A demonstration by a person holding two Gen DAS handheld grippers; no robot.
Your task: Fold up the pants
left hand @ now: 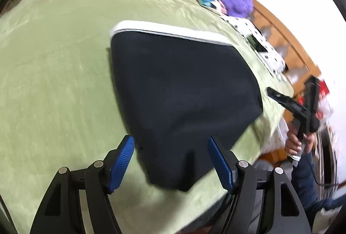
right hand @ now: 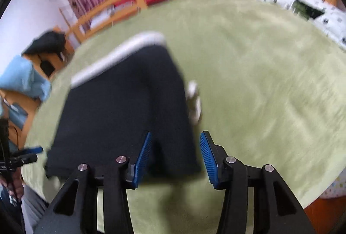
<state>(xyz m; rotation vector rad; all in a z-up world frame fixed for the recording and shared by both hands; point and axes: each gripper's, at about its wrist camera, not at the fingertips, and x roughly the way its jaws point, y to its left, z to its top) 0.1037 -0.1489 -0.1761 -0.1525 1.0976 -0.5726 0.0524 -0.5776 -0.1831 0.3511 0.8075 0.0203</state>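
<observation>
Green bedspread (left hand: pixel 54 82) covers a bed ringed by a wooden rail. From the left wrist view, dark folded pants (left hand: pixel 179 100) with a white waistband (left hand: pixel 168 32) lie near the bed's right edge, waistband toward the far side. The left tongs (left hand: pixel 170 160) hang wide apart, empty, over the pants' near end. The right tongs (left hand: pixel 279 96) show off the bed's right edge; their spread cannot be told there. From the right wrist view, blurred, the right tongs (right hand: pixel 175 156) gape wide over the pants' (right hand: pixel 121 117) near edge, gripping nothing.
</observation>
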